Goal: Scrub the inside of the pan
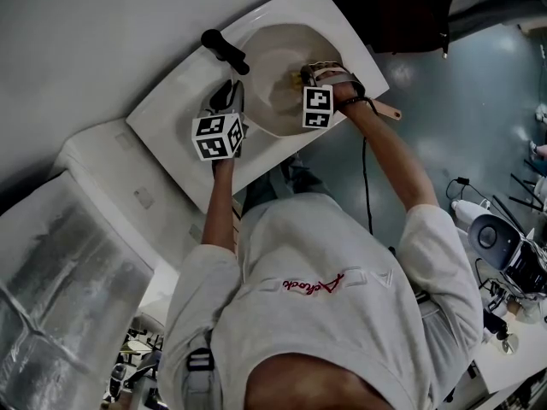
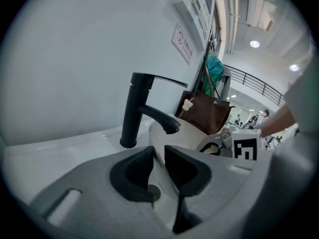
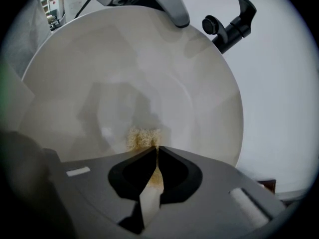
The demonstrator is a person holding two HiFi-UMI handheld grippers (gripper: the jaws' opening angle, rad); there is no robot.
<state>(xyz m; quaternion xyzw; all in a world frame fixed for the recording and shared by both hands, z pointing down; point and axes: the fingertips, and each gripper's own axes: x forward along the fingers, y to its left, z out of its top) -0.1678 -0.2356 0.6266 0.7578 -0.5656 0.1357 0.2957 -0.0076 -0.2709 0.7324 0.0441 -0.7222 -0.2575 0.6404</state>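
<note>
Pinching a small yellowish scrubbing pad [image 3: 142, 137], the right gripper [image 3: 156, 151] presses it against the inner wall of the cream pan [image 3: 149, 59]. The pan sits in the white sink [image 1: 171, 118] beside the black tap [image 2: 135, 108]. The left gripper [image 2: 159, 156] has its jaws clamped on the pan's rim.
</note>
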